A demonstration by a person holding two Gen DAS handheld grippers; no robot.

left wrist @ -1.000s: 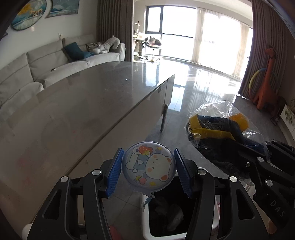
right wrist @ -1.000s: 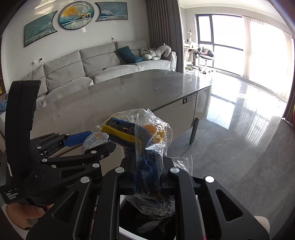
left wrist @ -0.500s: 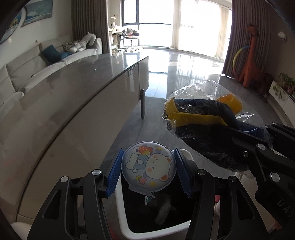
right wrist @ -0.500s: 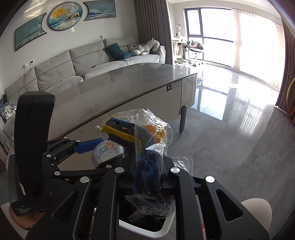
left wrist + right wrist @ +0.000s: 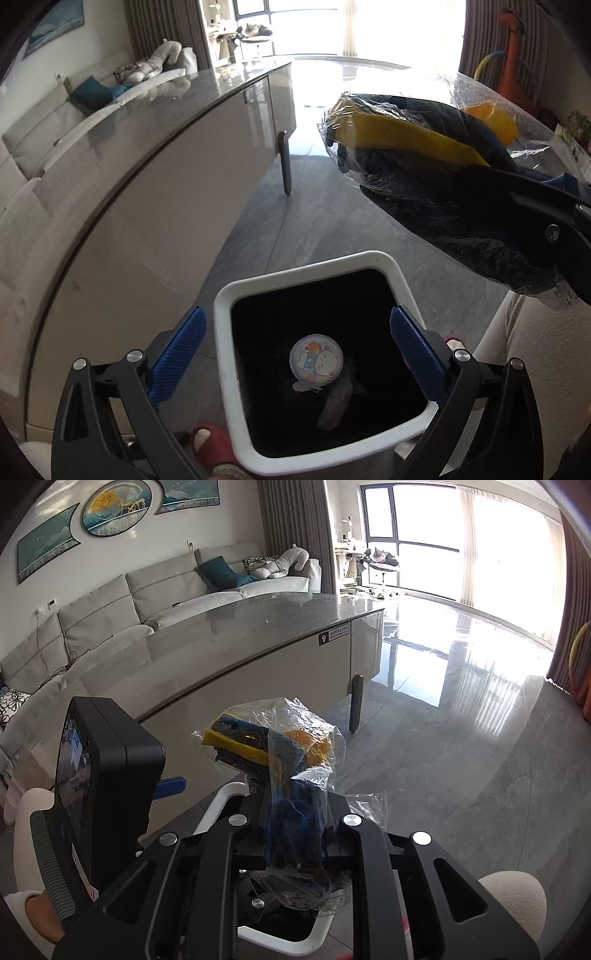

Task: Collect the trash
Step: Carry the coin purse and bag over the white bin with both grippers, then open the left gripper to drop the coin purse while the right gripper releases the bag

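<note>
Down inside the white bin (image 5: 236,369), w/ its black liner, sits the round bear-print lid (image 5: 316,360), face up on other dark trash near the bin's middle. Directly above it the left gripper (image 5: 295,354) points steeply down into the opening; its jaws are opening, blue pads (image 5: 177,350) spread to either side of the bin mouth, nothing between them, lid well clear below. One pad is outside the bin's left rim, the other over its right rim.

Right gripper (image 5: 295,823) sits higher and to the right of the bin, tilted down less steeply, jaws narrow and clamped on a clear plastic bag (image 5: 295,760) w/ yellow, blue and dark stuff inside. Bag bulges fwd past the fingers, over the bin's far right corner in the left wrist view; crinkled plastic also hangs below the jaws above the bin rim.

A hand (image 5: 40,915) w/ white sleeve grips the left gripper's handle at lower left. Red slipper (image 5: 210,446) just beside the bin's near-left corner. Long grey bench (image 5: 258,627) runs along the left, glossy floor (image 5: 461,720) around; grey sofa (image 5: 147,590) behind the bench.
</note>
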